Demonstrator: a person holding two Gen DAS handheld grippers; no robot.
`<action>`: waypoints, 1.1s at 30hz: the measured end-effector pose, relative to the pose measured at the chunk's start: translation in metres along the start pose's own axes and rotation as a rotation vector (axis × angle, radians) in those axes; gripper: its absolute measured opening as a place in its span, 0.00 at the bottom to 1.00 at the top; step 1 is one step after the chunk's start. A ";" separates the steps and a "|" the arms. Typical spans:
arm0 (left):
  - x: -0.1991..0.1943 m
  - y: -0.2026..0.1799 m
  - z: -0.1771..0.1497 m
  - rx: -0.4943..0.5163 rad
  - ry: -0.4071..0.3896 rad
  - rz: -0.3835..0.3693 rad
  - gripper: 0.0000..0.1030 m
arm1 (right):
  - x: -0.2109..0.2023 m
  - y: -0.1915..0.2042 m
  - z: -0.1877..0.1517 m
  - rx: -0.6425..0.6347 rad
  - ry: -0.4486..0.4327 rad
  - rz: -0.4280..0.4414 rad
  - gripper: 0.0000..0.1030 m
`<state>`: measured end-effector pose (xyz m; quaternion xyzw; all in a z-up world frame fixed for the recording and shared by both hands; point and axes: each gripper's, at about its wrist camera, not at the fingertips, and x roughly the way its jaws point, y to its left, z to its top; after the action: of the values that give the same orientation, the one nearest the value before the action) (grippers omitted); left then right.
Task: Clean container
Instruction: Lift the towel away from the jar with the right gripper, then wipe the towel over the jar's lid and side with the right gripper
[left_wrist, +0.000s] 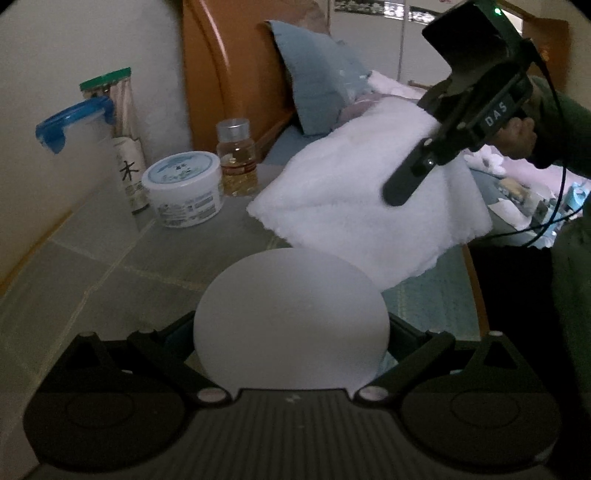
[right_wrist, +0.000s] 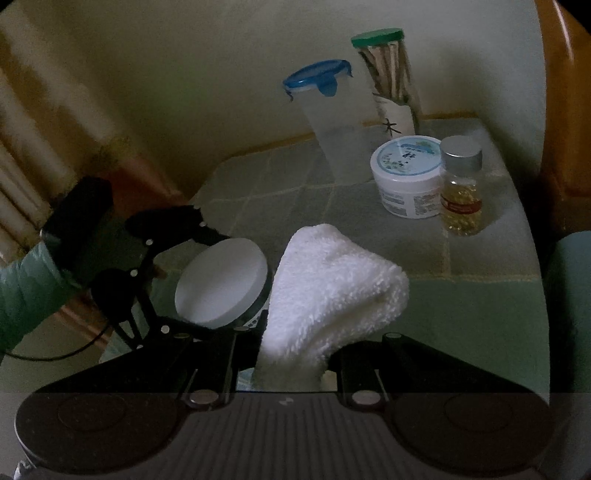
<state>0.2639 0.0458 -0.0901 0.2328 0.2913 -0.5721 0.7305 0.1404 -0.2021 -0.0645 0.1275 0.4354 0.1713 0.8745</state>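
Note:
A round white container (left_wrist: 291, 295) fills the space between my left gripper's (left_wrist: 291, 332) fingers, its flat frosted face turned toward the camera; the gripper is shut on it. The right wrist view shows the same container (right_wrist: 229, 273) tilted in the left gripper (right_wrist: 212, 275), above the table's left edge. My right gripper (right_wrist: 291, 354) is shut on a folded white fluffy cloth (right_wrist: 332, 288), which hides its fingertips. In the left wrist view the cloth (left_wrist: 351, 206) hangs from the right gripper (left_wrist: 406, 184) just beyond the container; whether they touch I cannot tell.
On the green tiled table (right_wrist: 332, 199) stand a tall clear tub with a blue lid (right_wrist: 325, 110), a green-lidded jar of sticks (right_wrist: 388, 74), a low white tub (right_wrist: 406, 177) and a capsule bottle (right_wrist: 461, 188). An orange headboard (left_wrist: 229, 74) and bed lie beyond.

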 end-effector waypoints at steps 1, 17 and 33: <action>0.000 0.001 0.000 0.003 0.000 -0.003 0.96 | 0.001 0.001 0.000 0.000 0.001 -0.003 0.19; -0.014 -0.005 0.006 -0.242 -0.039 0.134 1.00 | -0.002 -0.003 -0.009 0.022 -0.028 0.018 0.19; -0.009 -0.030 0.012 -0.684 -0.052 0.551 1.00 | 0.025 0.001 0.049 -0.121 -0.152 0.052 0.18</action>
<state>0.2352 0.0364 -0.0753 0.0322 0.3724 -0.2324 0.8979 0.1936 -0.1946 -0.0533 0.0984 0.3532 0.2097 0.9064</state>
